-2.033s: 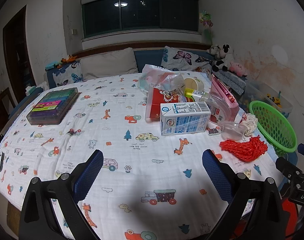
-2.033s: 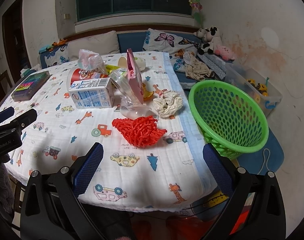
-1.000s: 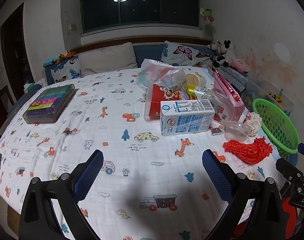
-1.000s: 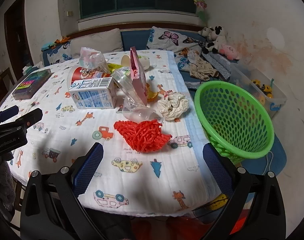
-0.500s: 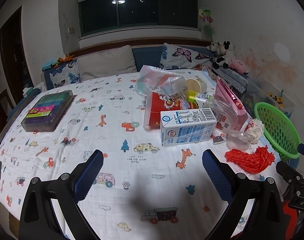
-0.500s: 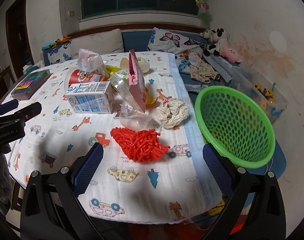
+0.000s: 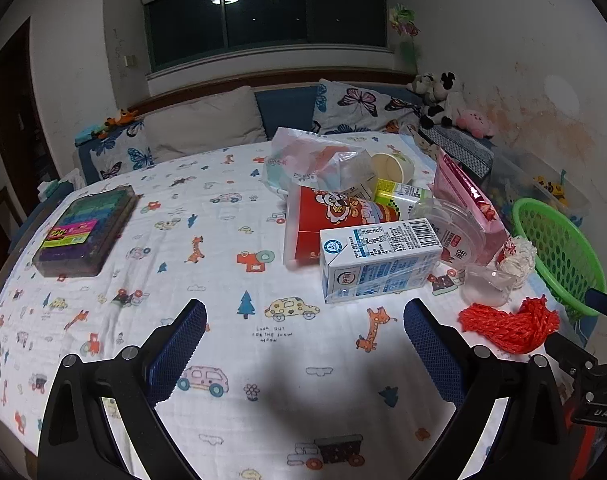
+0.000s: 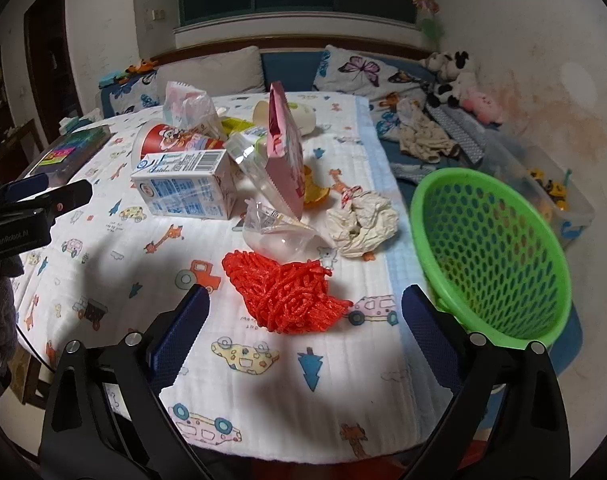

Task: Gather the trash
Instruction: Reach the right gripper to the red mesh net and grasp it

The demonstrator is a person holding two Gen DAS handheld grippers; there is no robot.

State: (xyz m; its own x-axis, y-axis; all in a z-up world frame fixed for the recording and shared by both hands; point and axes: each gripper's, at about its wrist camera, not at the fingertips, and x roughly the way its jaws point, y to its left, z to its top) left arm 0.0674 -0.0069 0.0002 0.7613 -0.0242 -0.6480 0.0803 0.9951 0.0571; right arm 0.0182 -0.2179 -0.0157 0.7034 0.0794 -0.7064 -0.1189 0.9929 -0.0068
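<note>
Trash is heaped on the cartoon-print tablecloth (image 7: pixel 231 248): a blue-and-white milk carton (image 7: pixel 379 264) (image 8: pixel 183 188), a red snack tub (image 7: pixel 335 216), a pink pouch (image 8: pixel 283 144), clear plastic packaging (image 8: pixel 279 232), crumpled paper (image 8: pixel 363 220) and a red mesh net (image 8: pixel 287 296) (image 7: pixel 507 326). A green basket (image 8: pixel 491 256) stands past the table's right edge. My right gripper (image 8: pixel 305 306) hangs over the net, its jaws wide but closing. The net lies between the fingertips and the pads do not touch it. My left gripper (image 7: pixel 303 320) is open over bare cloth, short of the carton.
A box of coloured blocks (image 7: pixel 87 232) lies at the table's far left. Pillows (image 7: pixel 207 128) and soft toys (image 7: pixel 443 100) line the bench behind. A clear storage bin (image 8: pixel 559 200) sits beyond the basket. The left gripper's body (image 8: pixel 35 204) shows at the left of the right wrist view.
Both grippers have crept forward toward the trash. The red net has come in between the right fingertips, and the carton sits nearer the left gripper.
</note>
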